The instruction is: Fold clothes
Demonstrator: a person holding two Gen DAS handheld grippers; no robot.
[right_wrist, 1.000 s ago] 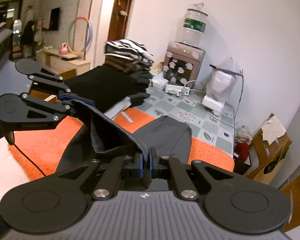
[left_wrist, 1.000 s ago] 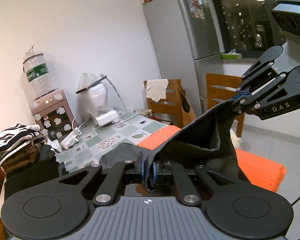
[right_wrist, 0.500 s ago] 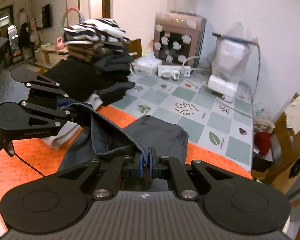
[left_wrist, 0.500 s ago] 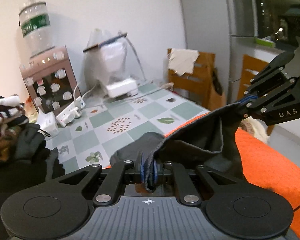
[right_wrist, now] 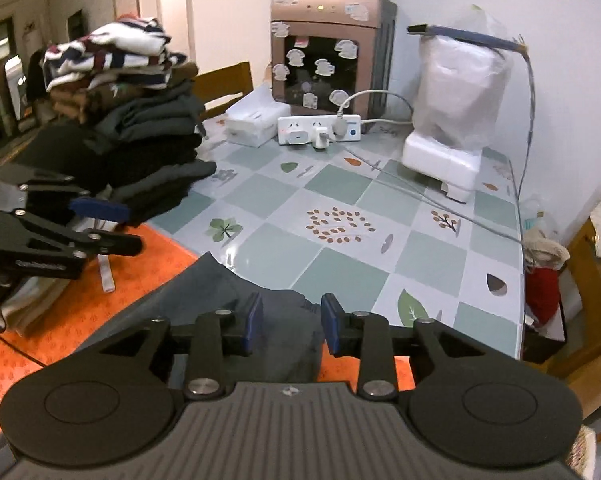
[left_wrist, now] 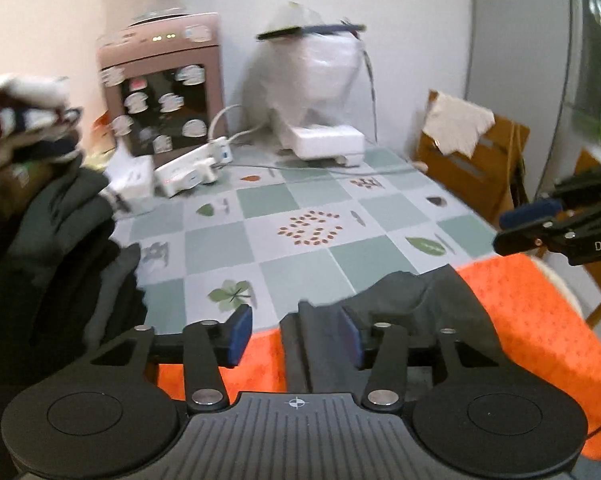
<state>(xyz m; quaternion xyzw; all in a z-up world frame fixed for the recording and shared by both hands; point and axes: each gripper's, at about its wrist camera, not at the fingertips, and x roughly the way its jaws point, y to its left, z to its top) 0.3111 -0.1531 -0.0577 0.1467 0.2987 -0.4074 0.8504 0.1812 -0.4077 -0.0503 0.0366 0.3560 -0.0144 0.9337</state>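
Observation:
A dark grey garment lies flat on the orange mat, its far edge reaching the tiled tablecloth. My left gripper hangs open just above the garment's left part, with nothing between the blue pads. In the right wrist view the same garment sits under my right gripper, which is also open and holds nothing. Each gripper shows in the other's view: the right gripper at the right edge, the left gripper at the left, both apart from the cloth.
A tall stack of folded clothes stands at the table's left. A water dispenser, power strip with cables and a bagged white appliance line the wall. Wooden chairs stand to the right.
Both grippers were shut on the raised garment; they have dropped toward the table and opened. The garment now lies on the orange mat.

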